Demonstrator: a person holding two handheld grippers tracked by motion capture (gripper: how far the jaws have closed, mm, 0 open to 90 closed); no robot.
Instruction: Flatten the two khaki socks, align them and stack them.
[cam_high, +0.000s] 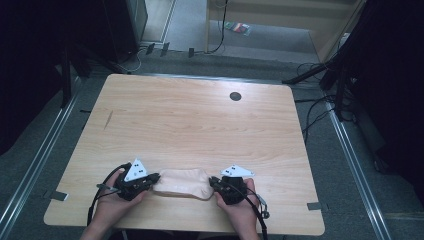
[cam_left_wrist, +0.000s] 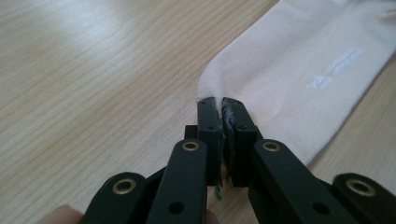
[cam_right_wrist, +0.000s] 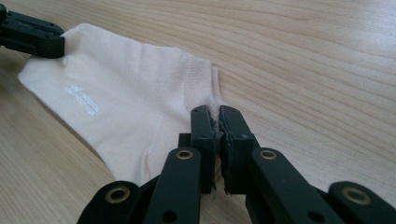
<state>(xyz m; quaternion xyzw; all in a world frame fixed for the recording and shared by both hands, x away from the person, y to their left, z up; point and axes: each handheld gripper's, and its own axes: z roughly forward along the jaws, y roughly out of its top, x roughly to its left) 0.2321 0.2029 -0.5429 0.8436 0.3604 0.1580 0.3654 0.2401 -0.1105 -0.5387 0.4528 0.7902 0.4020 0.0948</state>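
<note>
From the high view, a pale sock (cam_high: 182, 183) is seen lying flat near the front edge of a light wooden counter (cam_high: 200, 120), stretched between the two claws. The left claw (cam_high: 156, 178) is clamped on one end of it and the right claw (cam_high: 212, 181) on the other, each held in a hand (cam_high: 114, 202) coming in from below. The grip at both ends is judged to be meant for keeping the fabric taut and flat, perhaps for smoothing or folding. A small dark round hole (cam_high: 235, 96) is set in the far part of the counter.

In the left gripper view, the left claw (cam_left_wrist: 222, 103) is shown closed on the rounded end of the sock (cam_left_wrist: 299, 70), with a thin pinch of white knit caught between the black pads. The cloth is fine and smooth, with a faint woven mark on it, and the counter (cam_left_wrist: 93, 84) shows a straight pale grain.

In the right gripper view, the right claw (cam_right_wrist: 214, 112) is closed on the edge of the sock (cam_right_wrist: 121, 112) by its ribbed, curved part. The left claw (cam_right_wrist: 35, 37) is seen farther off, biting the opposite end. The sock is laid flat between them with soft creases.
</note>
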